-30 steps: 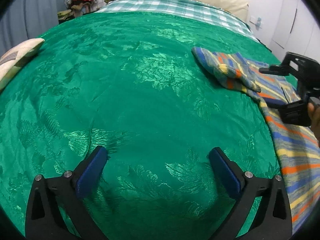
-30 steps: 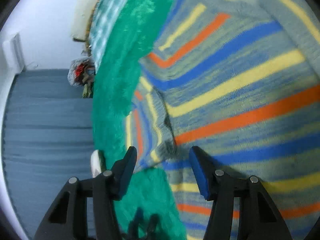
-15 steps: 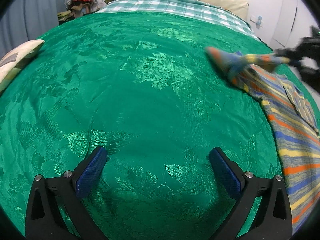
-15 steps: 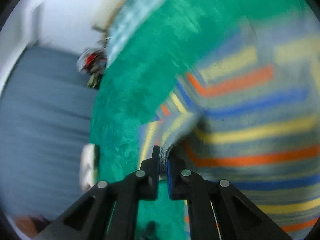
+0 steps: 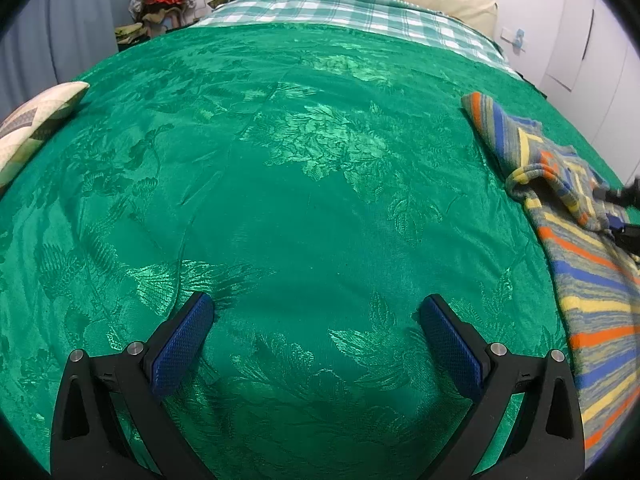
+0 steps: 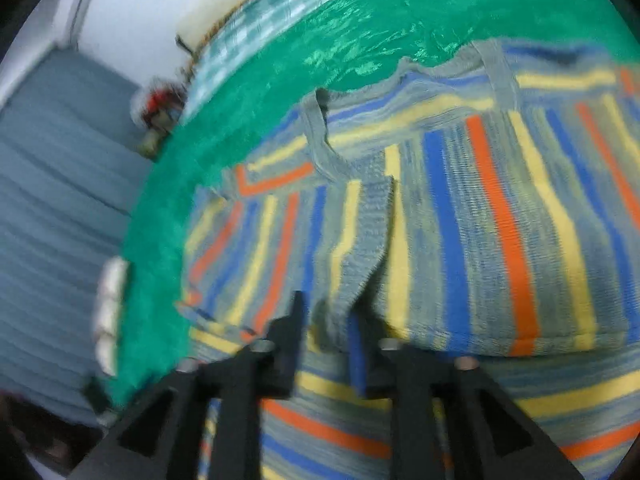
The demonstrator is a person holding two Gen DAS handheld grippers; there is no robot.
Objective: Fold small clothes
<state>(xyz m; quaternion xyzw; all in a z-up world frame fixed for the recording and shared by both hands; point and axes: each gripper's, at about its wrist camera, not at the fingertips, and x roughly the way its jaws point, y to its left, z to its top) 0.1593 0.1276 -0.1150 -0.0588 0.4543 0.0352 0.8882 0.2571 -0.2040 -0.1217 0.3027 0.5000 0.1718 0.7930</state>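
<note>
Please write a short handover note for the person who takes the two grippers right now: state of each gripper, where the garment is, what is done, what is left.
Left gripper: open, holds nothing, over the bare green bedspread.
Right gripper: fingers close together with a fold of the striped knit garment between them; the view is blurred, so the grip is uncertain.
Garment: at the right side of the bed, one part doubled over the rest.
Done: first fold appears laid.
Left: probably release, then remaining folds and smoothing.

- The left gripper (image 5: 316,322) hung over the green bedspread (image 5: 280,200), its blue-padded fingers (image 5: 182,344) spread wide and empty;
- a striped knit garment (image 5: 588,276) lay at the right edge, its sleeve (image 5: 504,128) folded across;
- a patterned cushion (image 5: 36,124) sat far left.
</note>
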